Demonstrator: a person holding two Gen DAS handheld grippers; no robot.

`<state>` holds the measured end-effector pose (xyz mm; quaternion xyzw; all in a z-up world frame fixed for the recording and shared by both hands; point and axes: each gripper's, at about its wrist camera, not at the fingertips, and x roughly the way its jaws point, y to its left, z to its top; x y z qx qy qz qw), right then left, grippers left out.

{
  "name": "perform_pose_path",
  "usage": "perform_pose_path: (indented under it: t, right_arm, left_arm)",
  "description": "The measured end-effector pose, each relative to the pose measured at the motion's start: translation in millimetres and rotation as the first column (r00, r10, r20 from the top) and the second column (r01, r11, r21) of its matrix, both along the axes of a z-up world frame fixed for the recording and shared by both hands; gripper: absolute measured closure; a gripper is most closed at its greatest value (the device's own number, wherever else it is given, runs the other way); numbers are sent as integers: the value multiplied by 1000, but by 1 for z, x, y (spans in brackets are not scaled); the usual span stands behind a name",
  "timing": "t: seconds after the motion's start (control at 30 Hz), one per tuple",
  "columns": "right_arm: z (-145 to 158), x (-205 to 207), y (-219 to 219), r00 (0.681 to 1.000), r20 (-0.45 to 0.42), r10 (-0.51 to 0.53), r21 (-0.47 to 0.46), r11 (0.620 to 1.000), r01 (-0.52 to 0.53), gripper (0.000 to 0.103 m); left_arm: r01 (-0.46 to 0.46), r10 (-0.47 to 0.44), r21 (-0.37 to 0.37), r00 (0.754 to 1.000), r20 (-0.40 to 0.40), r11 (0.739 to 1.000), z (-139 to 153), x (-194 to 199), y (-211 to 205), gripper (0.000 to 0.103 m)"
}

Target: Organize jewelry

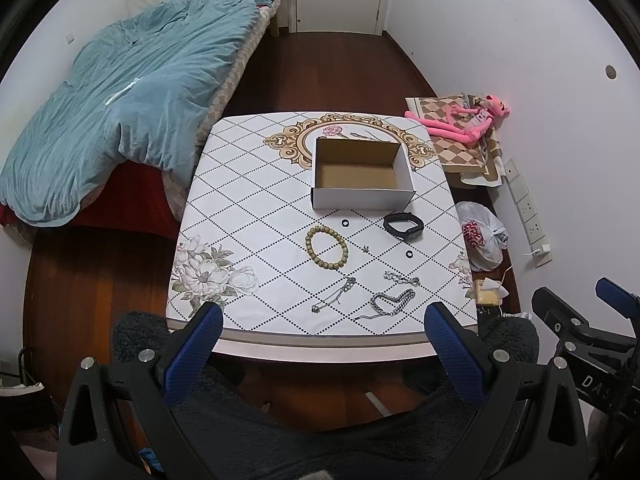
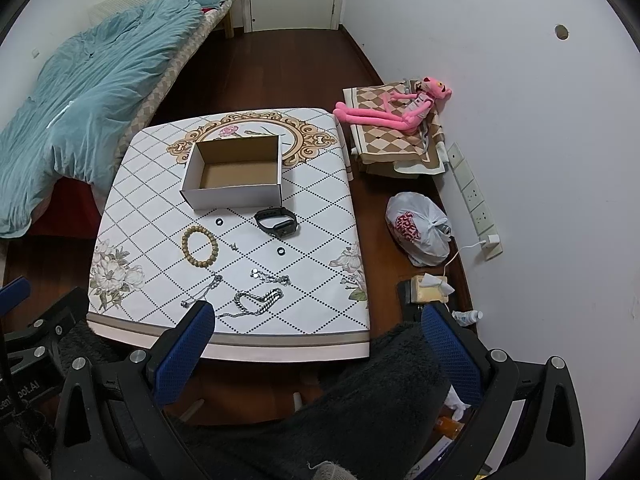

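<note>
An open, empty white cardboard box (image 1: 362,196) (image 2: 232,194) stands on the patterned table (image 1: 248,216) (image 2: 320,272). In front of it lie a wooden bead bracelet (image 1: 326,247) (image 2: 200,246), a black smartwatch (image 1: 404,226) (image 2: 277,222), two small black rings (image 1: 345,223) (image 1: 408,254), a tiny earring (image 1: 365,248), and three silver chains (image 1: 334,294) (image 1: 390,303) (image 1: 402,279). My left gripper (image 1: 324,316) is open and empty, held above the table's near edge. My right gripper (image 2: 318,316) is open and empty, further right over the near edge.
A bed with a blue duvet (image 1: 132,92) stands left of the table. A pink plush toy (image 2: 394,110) lies on a checkered cushion at the right wall. A white plastic bag (image 2: 420,232), a tissue box (image 2: 428,286) and a power strip (image 2: 476,204) sit on the floor right.
</note>
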<state>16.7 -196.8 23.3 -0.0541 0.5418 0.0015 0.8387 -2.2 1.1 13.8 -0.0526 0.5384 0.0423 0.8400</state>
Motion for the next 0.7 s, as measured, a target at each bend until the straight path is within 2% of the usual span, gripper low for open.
perform_pose_path:
  t: [0.7]
  right_arm:
    - [0,-1,-1,1000,2,0,-1,1000,0,0]
  left_arm:
    - [-1,1,0,1000,10,1000,4,0,-1,0]
